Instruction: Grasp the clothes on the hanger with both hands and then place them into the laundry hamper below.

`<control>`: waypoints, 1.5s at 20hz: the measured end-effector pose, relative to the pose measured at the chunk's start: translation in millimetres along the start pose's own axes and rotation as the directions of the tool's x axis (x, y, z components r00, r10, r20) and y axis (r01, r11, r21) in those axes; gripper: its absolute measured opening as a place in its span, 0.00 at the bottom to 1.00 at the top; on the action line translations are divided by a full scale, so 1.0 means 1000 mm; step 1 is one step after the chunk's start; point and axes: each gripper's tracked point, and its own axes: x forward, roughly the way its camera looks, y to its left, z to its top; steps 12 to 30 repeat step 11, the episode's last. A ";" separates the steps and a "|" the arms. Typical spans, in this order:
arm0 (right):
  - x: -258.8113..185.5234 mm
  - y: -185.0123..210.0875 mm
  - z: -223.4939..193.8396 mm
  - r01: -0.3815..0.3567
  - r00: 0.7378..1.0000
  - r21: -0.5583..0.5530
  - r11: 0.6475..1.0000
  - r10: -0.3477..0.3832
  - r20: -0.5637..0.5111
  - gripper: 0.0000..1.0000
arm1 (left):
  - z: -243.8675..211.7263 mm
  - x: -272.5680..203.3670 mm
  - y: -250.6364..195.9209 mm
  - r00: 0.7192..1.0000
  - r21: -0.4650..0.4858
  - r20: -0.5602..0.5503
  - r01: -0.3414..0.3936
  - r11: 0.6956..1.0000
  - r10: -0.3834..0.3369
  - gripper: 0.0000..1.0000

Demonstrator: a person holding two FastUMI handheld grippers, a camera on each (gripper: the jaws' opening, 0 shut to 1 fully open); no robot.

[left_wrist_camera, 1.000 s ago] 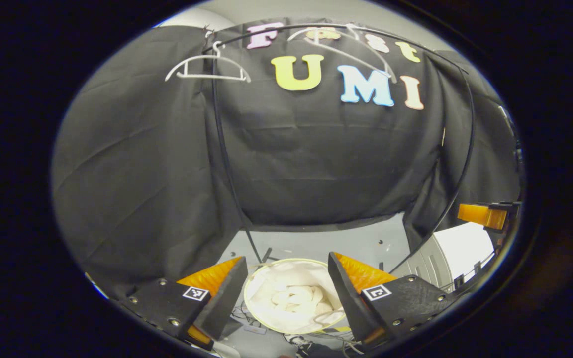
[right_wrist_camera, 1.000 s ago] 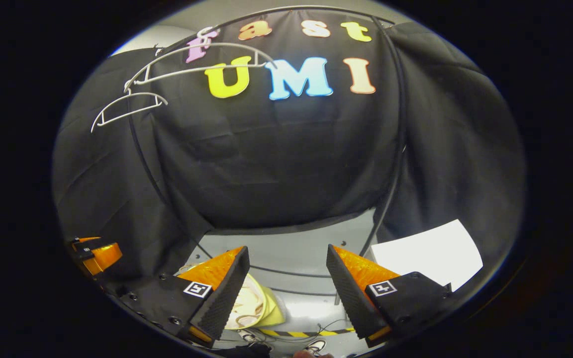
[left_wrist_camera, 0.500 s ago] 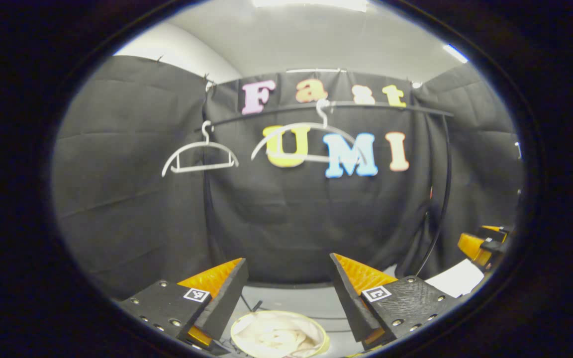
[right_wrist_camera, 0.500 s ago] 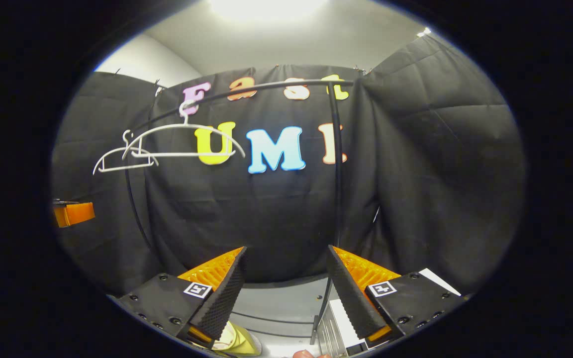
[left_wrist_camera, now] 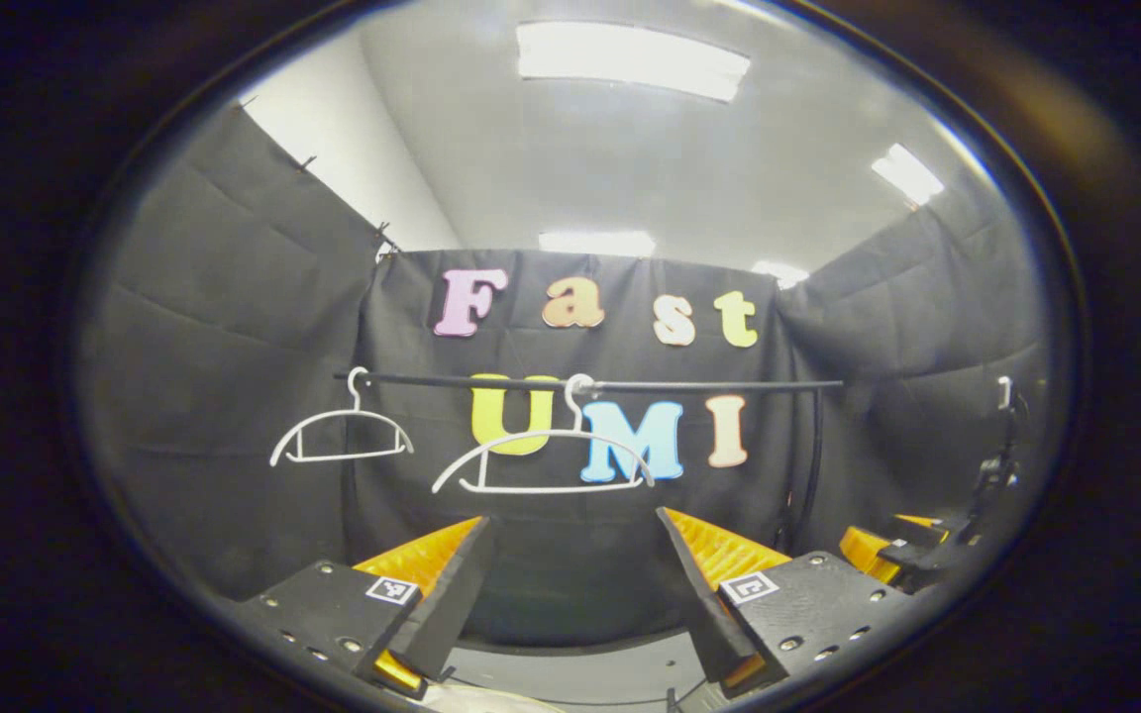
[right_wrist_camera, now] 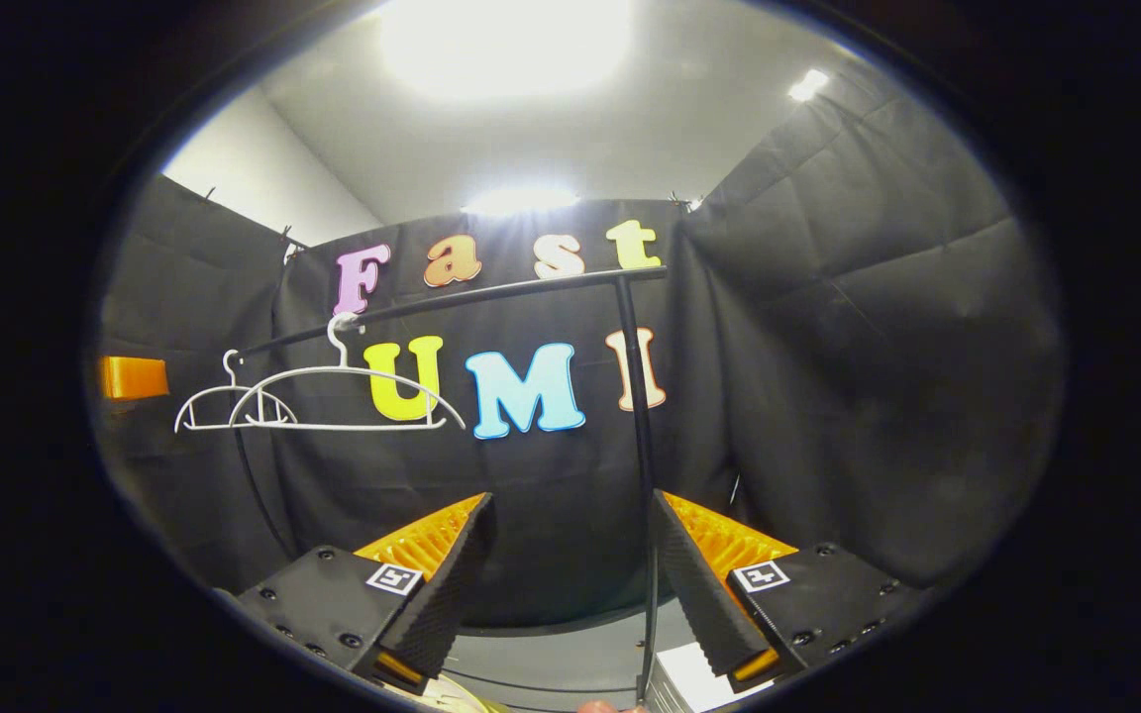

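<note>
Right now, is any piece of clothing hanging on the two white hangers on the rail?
No, both white hangers hang bare on the black rail, with no garment on either.

Left hand-held gripper (left_wrist_camera: 575, 584): matt black plastic bodies, ribbed orange fingers (left_wrist_camera: 719, 550), smooth dark pads. Right hand-held gripper (right_wrist_camera: 570, 579): same plastic, with finely textured black pads. Two thin white hangers (left_wrist_camera: 541, 465), smooth, plastic-looking. Slim black clothes rail (left_wrist_camera: 630, 385), smooth, slightly glossy. Matt black cloth booth wall (right_wrist_camera: 828, 347), creased. Smooth grey floor (right_wrist_camera: 551, 654).
</note>
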 end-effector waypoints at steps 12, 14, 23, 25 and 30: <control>-0.015 0.031 -0.004 0.041 0.999 -0.086 0.995 -0.043 -0.027 0.98 | -0.065 0.002 0.085 0.995 -0.009 -0.082 -0.062 0.998 0.061 0.94; -0.015 0.031 -0.004 0.041 0.999 -0.086 0.995 -0.043 -0.027 0.98 | -0.065 0.002 0.085 0.995 -0.009 -0.082 -0.062 0.998 0.061 0.94; -0.015 0.031 -0.004 0.041 0.999 -0.086 0.995 -0.043 -0.027 0.98 | -0.065 0.002 0.085 0.995 -0.009 -0.082 -0.062 0.998 0.061 0.94; -0.015 0.031 -0.004 0.041 0.999 -0.086 0.995 -0.043 -0.027 0.98 | -0.065 0.002 0.085 0.995 -0.009 -0.082 -0.062 0.998 0.061 0.94; -0.015 0.031 -0.004 0.041 0.999 -0.086 0.995 -0.043 -0.027 0.98 | -0.065 0.002 0.085 0.995 -0.009 -0.082 -0.062 0.998 0.061 0.94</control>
